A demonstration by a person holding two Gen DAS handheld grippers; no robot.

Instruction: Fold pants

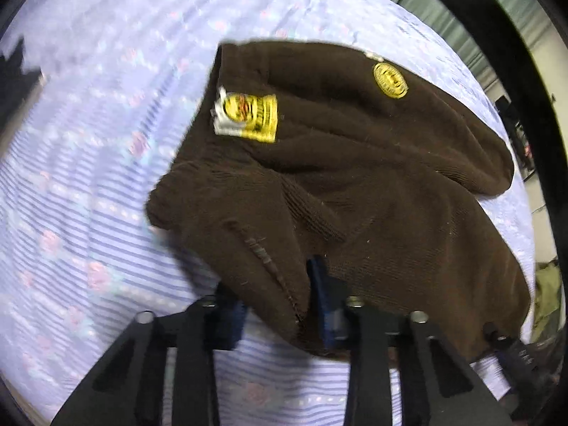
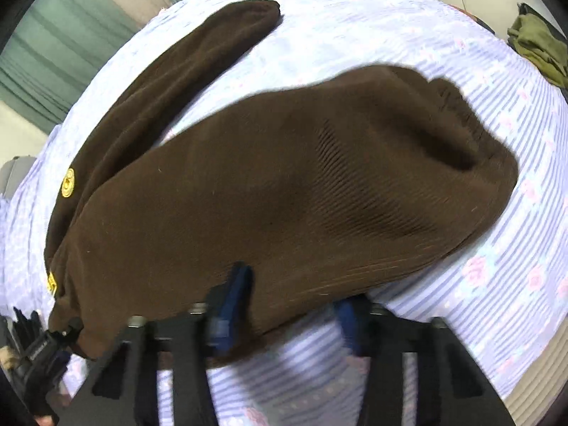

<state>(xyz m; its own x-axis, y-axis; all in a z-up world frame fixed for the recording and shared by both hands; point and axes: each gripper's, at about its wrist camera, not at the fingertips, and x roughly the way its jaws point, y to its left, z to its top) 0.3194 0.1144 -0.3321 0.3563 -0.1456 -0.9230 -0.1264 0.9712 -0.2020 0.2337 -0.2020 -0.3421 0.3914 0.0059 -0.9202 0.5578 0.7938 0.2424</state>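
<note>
Dark brown corduroy pants lie on a lilac striped bedsheet. A yellow tag and a round yellow badge show near the waistband. My left gripper stands open at the waist edge, with brown cloth between its blue pads. In the right wrist view one pant leg is lifted and carried over the sheet, while the other leg lies flat behind. My right gripper is open around the lifted leg's edge. The left gripper shows at the lower left.
Green curtains hang beyond the bed's far side. An olive garment lies off the bed at the upper right. The bed edge runs along the lower right of the right wrist view.
</note>
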